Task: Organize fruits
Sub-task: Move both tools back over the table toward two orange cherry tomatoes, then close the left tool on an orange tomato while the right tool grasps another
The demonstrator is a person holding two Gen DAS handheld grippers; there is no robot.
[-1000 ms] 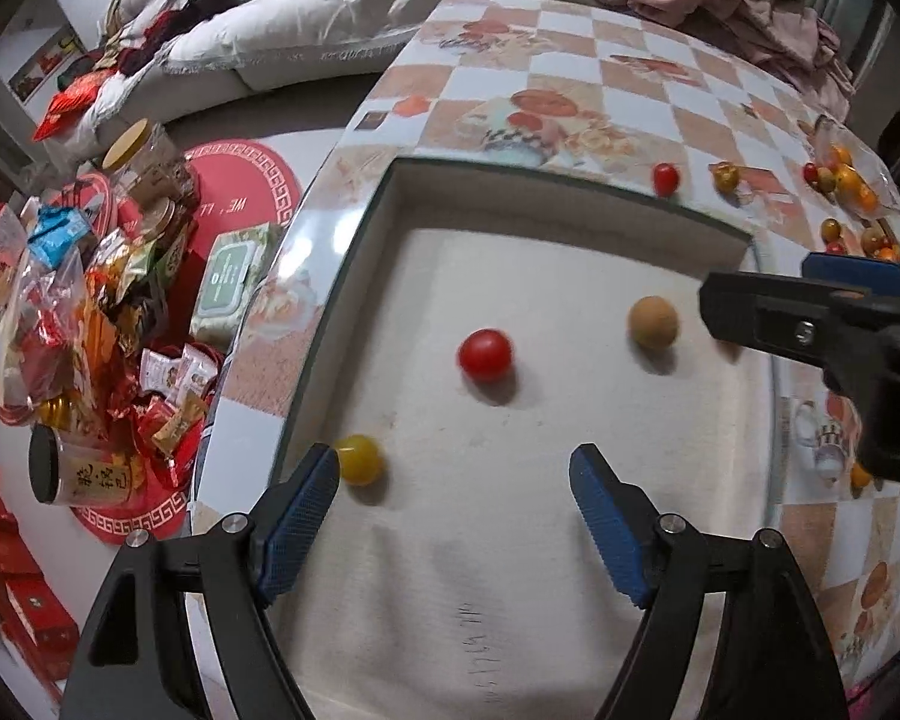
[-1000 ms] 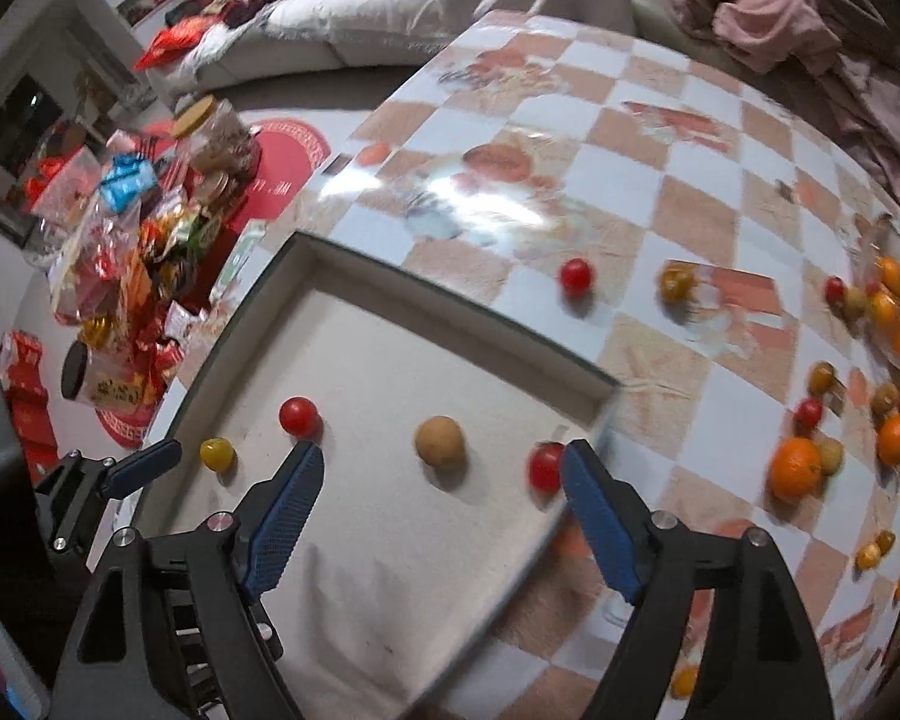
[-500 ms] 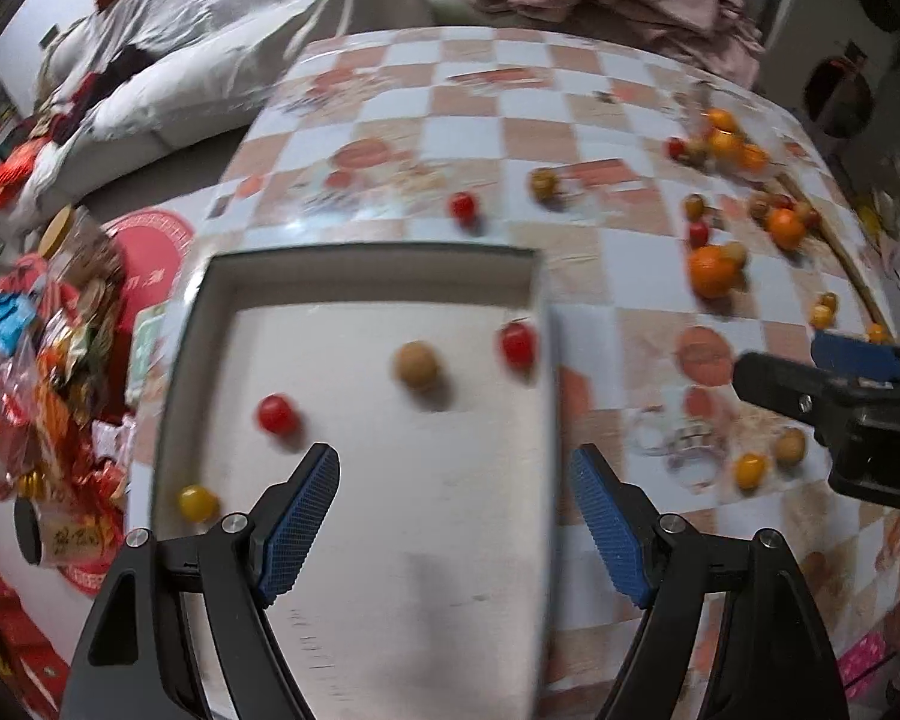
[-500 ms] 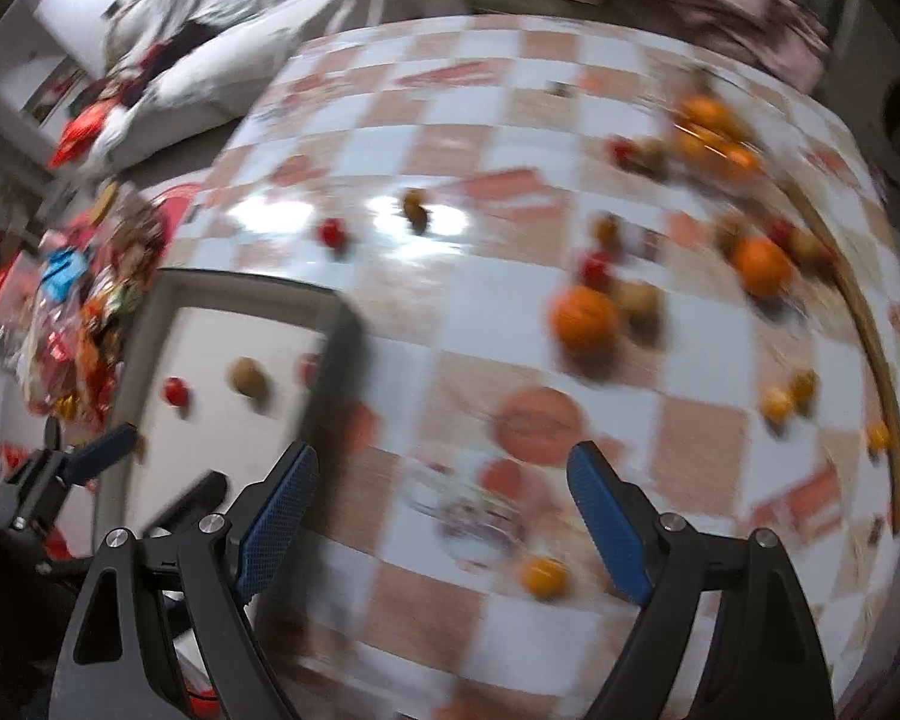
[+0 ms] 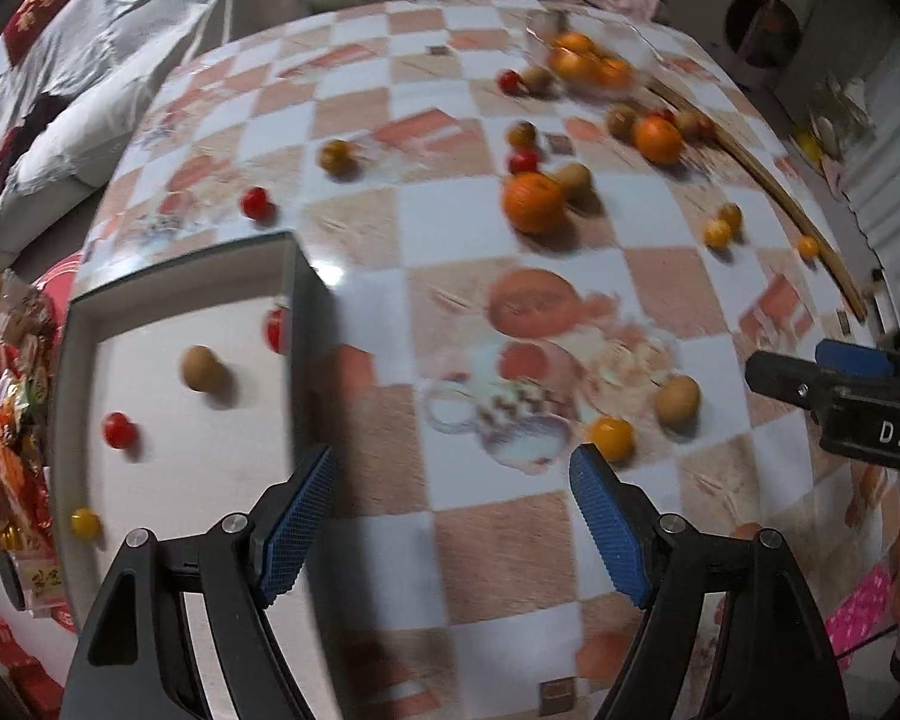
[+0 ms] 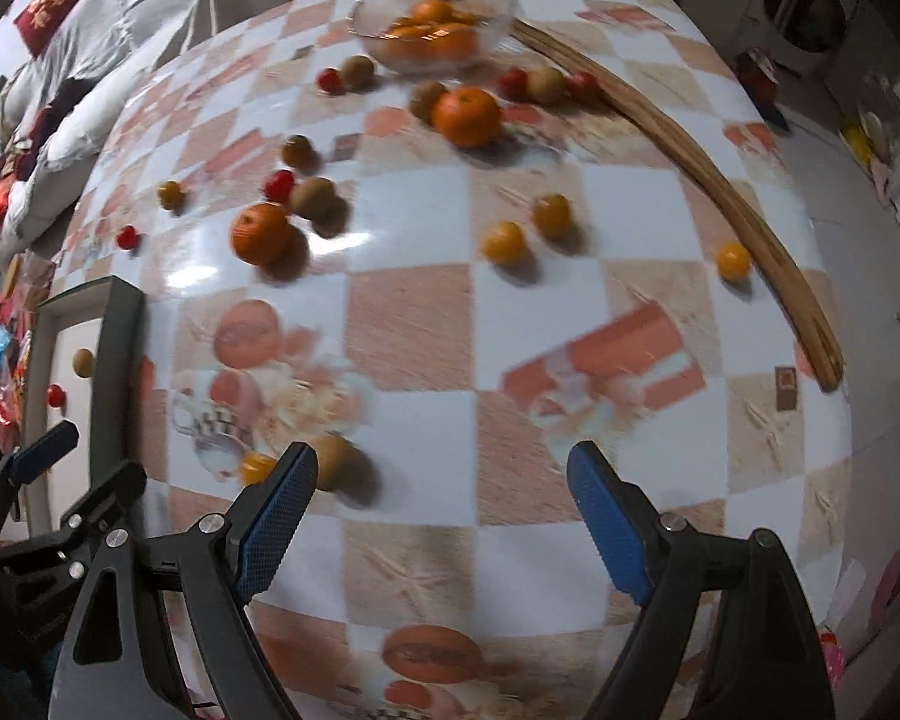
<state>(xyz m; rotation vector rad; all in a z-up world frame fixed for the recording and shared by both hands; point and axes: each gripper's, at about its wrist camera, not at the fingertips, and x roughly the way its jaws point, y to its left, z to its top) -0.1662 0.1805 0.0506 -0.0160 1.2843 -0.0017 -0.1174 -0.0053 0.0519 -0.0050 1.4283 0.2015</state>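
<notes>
A grey-rimmed tray [image 5: 301, 300] with a white floor lies at the table's left; it holds a brown fruit [image 5: 199, 367], two red tomatoes [image 5: 118, 429] and a yellow one [image 5: 84, 522]. My left gripper [image 5: 453, 516] is open and empty over the table just right of the tray. My right gripper [image 6: 441, 516] is open and empty, with a brown fruit [image 6: 337, 459] and a small orange fruit [image 6: 255, 465] by its left finger. These also show in the left wrist view as a brown fruit [image 5: 678, 399] and an orange one [image 5: 612, 438]. Many loose fruits lie farther back.
A glass bowl of oranges [image 6: 432, 30] stands at the far edge. Two loose oranges [image 6: 261, 233] [image 6: 467, 115] lie mid-table. A curved wooden strip [image 6: 720, 180] runs along the right side. Snack packets [image 5: 6, 420] lie on the floor at left.
Both grippers have swung right, off the tray and over the checkered table. The loose fruits on the right have come into view. Both stay open and empty.
</notes>
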